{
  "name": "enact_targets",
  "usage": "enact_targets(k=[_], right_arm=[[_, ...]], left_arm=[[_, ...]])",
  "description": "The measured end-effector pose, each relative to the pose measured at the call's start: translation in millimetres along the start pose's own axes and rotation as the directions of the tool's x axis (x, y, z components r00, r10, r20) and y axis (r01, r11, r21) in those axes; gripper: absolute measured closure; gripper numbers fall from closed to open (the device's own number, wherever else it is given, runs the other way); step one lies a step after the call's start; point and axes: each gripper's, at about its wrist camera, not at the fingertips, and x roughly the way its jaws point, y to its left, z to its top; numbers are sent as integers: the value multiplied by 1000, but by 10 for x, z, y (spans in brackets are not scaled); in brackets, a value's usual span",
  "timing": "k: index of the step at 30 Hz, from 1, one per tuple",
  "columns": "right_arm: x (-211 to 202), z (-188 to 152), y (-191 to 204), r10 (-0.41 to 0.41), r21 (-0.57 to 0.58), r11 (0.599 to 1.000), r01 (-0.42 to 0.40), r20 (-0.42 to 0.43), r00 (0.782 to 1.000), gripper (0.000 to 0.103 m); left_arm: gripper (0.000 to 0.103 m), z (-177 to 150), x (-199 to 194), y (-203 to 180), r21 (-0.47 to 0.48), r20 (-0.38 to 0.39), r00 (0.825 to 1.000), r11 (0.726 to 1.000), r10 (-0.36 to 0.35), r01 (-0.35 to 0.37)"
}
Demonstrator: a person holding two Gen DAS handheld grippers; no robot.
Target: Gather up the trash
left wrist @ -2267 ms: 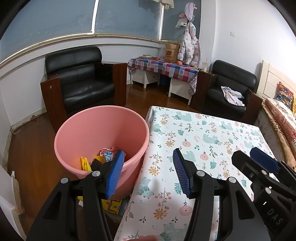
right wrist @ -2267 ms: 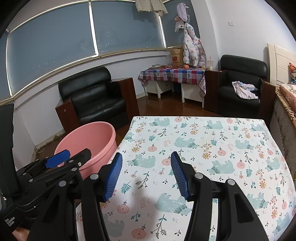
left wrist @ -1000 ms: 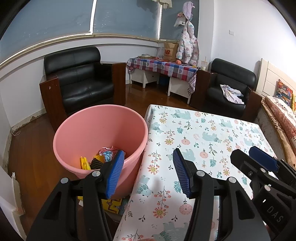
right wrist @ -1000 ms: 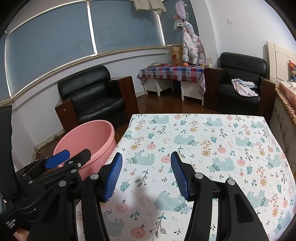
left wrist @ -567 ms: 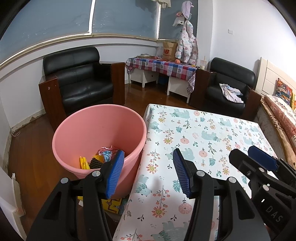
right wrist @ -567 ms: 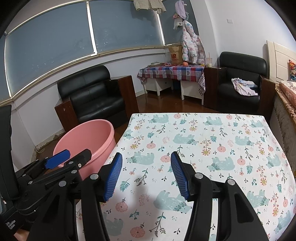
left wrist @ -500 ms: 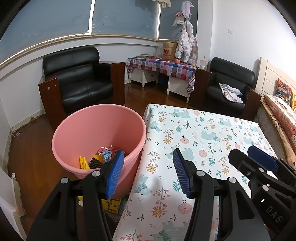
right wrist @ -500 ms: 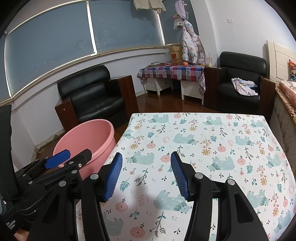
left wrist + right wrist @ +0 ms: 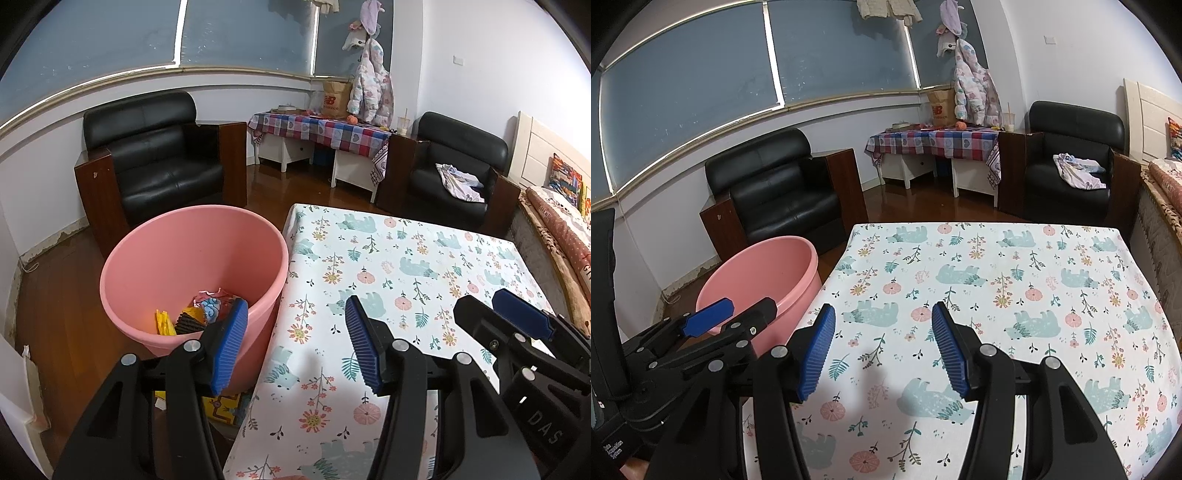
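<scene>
The left gripper (image 9: 293, 338) and right gripper (image 9: 882, 341) hover over the near tabletop (image 9: 1015, 280), fingers wide and holding nothing. The trash (image 9: 195, 314) lies in the pink bucket (image 9: 147, 266), just left of the tabletop.

armchairs (image 9: 155, 162) (image 9: 454, 173) | checked-cloth side table (image 9: 321, 129) | hanging jacket (image 9: 371, 88)
</scene>
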Motion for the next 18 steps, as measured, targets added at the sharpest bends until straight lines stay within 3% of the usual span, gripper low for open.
enact_targets(k=[18], right_arm=[[6, 5, -19, -1, 8, 1000, 1, -10, 1000, 49]], left_arm=[[48, -7, 34, 3, 32, -3, 1000, 999, -4, 4]])
